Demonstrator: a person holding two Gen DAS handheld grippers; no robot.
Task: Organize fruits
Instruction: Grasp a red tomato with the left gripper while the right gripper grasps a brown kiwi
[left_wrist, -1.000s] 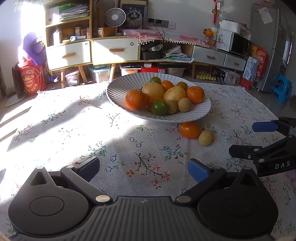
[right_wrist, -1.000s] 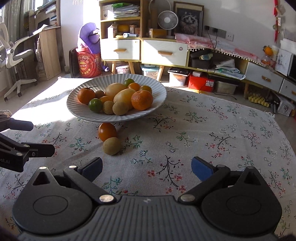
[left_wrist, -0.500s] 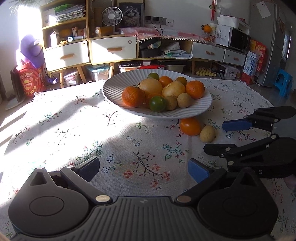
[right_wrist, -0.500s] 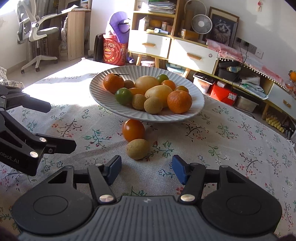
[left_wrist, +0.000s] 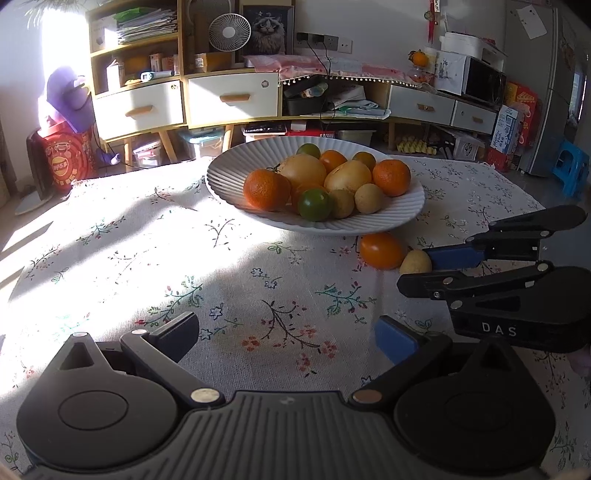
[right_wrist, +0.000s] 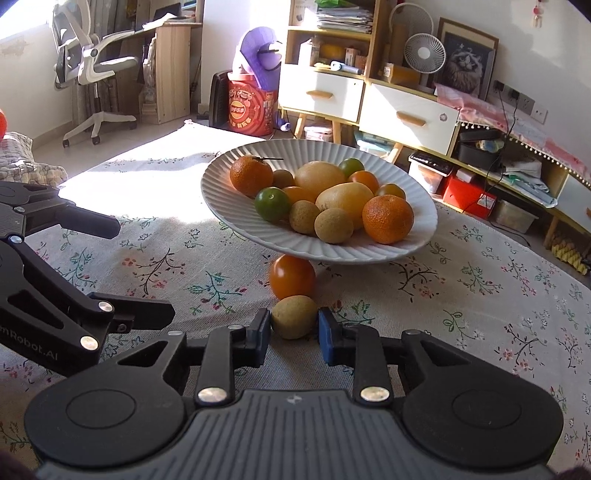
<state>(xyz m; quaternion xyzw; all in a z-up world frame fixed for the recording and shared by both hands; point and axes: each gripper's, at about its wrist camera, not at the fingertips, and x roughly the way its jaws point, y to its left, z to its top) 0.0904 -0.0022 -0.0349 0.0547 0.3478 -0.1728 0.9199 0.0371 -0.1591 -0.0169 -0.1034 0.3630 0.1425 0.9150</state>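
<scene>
A small brown fruit lies on the floral cloth just in front of a smooth orange fruit. My right gripper has its jaws closing on the brown fruit, a blue pad touching each of its sides. From the left wrist view the same gripper comes in from the right around the brown fruit, next to the orange fruit. Behind them stands a white ribbed plate piled with several oranges, green and brown fruits. My left gripper hangs open over bare cloth, nothing between its fingers.
The floral tablecloth covers the whole table, sunlit at the left. Past the table's far edge stand a drawer cabinet and an office chair. The left gripper sits left of the right one.
My right gripper moved forward and left to the brown fruit and its jaws closed from wide open onto it. The left gripper stayed put and open.
</scene>
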